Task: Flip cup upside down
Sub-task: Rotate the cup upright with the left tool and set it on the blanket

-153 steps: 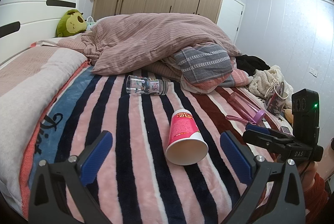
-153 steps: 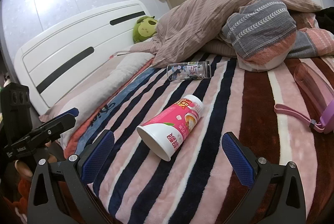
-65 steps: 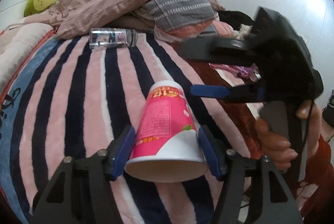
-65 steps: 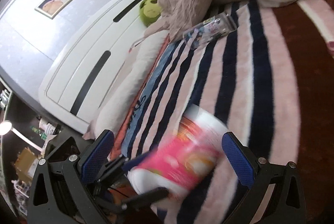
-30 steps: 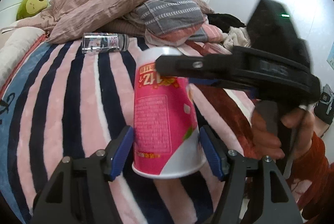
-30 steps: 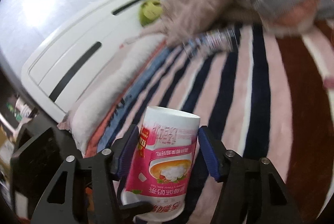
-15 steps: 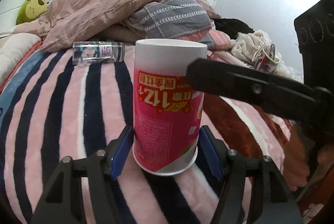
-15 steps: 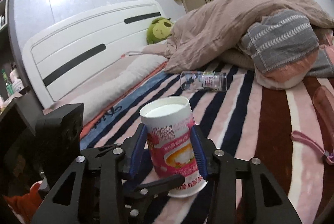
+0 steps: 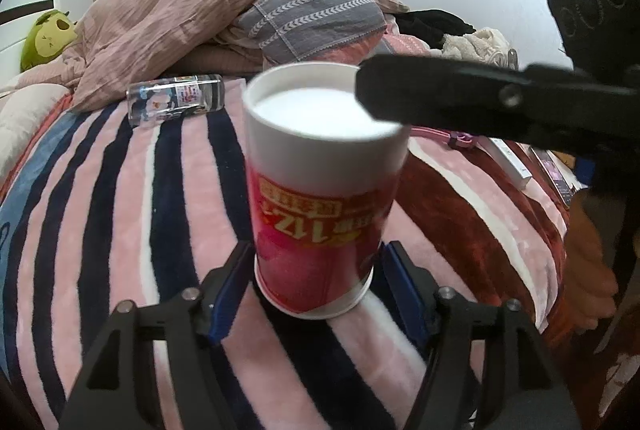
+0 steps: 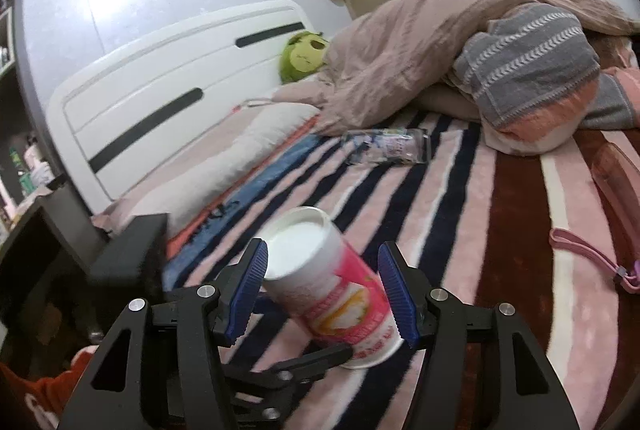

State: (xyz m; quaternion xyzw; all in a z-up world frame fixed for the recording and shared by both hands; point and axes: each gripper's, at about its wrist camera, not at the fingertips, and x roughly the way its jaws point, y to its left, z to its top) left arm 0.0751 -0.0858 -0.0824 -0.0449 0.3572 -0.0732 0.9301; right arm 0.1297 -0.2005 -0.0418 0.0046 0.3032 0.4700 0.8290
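The pink and white paper cup (image 9: 320, 205) stands upside down on the striped blanket (image 9: 120, 213), white base up and rim down. My left gripper (image 9: 318, 284) has its blue pads at the cup's rim end on both sides. In the right wrist view the cup (image 10: 332, 290) leans between the blue pads of my right gripper (image 10: 324, 290), with a gap on each side. The right gripper's black arm (image 9: 480, 101) crosses above the cup's base.
A clear jar (image 9: 174, 99) lies on its side further up the bed. A heaped duvet (image 9: 208, 1) and grey pillow (image 9: 316, 13) lie behind it. A pink case with strap (image 10: 592, 250) lies at the right. The white headboard (image 10: 180, 97) is at the left.
The cup went from lying on its side to standing rim down between my left pads. In the last half second my right gripper's pads opened away from the cup.
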